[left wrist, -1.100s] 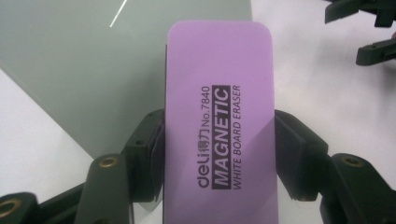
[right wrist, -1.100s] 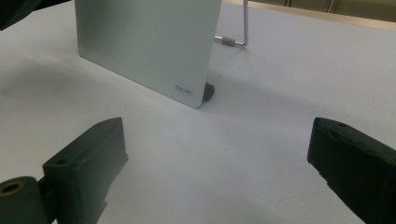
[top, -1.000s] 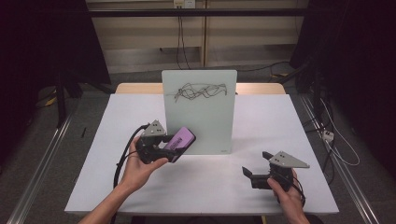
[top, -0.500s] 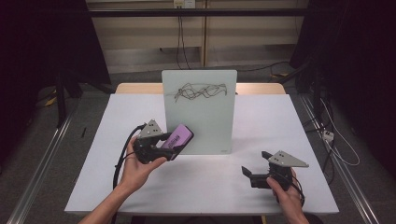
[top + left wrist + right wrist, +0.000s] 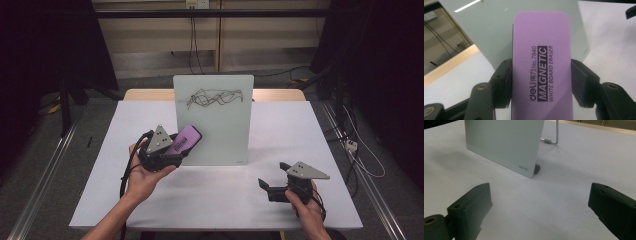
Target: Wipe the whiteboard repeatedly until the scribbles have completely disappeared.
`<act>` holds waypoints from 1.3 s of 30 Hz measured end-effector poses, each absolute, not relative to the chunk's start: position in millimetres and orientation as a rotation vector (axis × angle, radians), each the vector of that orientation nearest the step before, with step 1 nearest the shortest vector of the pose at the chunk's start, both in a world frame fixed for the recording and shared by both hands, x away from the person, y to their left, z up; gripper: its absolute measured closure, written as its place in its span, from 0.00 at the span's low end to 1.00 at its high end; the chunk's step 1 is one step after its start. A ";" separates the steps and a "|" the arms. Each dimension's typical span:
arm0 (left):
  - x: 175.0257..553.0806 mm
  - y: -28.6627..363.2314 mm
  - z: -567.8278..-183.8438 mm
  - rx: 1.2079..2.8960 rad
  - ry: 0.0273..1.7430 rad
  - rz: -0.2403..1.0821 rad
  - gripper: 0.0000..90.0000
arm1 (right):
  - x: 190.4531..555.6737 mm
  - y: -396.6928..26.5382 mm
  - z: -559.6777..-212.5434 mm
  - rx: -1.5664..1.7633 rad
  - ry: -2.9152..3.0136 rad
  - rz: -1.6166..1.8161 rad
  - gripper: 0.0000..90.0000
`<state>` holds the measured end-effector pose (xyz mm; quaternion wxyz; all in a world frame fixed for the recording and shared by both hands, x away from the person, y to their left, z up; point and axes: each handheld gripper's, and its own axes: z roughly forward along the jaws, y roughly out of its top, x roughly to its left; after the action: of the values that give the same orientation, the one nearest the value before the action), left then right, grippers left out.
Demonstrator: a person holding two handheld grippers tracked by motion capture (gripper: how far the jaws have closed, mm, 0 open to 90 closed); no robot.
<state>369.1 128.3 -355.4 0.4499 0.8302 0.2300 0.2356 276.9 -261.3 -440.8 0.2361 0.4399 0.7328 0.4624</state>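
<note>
The left gripper (image 5: 172, 150) was clamped on the eraser (image 5: 541, 65); ahead of it, the whiteboard (image 5: 215, 135) scribble (image 5: 215, 97) remained unwiped; the right gripper (image 5: 541, 215) stood apart.

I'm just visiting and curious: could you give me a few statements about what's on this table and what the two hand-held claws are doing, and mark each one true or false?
1. The left gripper is clamped on a purple eraser. True.
2. The right gripper holds a marker. False: its jaws stand open with nothing between them.
3. The whiteboard stands upright on the table. True.
4. The whiteboard is wiped clean. False: a black scribble runs across its upper part.
5. The eraser's label reads "magnetic white board eraser". True.
</note>
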 end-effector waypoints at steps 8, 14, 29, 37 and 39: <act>378.1 127.5 -332.2 2.006 0.567 0.649 0.46 | 277.7 -261.0 -441.0 1.204 2.007 1.262 0.05; 384.7 123.1 -321.6 1.991 0.569 0.682 0.46 | 276.8 -261.8 -440.7 1.210 2.002 1.259 0.05; 399.3 121.1 -288.4 1.923 0.608 0.742 0.46 | 276.9 -261.7 -440.7 1.203 2.003 1.261 0.05; 410.4 112.5 -275.9 1.903 0.620 0.775 0.46 | 277.0 -261.8 -440.8 1.202 2.006 1.263 0.05; 412.2 109.0 -273.7 1.904 0.616 0.783 0.46 | 276.9 -261.8 -440.8 1.208 2.006 1.265 0.05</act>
<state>412.2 109.0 -273.7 0.4765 0.7791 0.2519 0.3203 276.9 -261.8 -440.8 0.2379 0.4408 0.7320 0.4618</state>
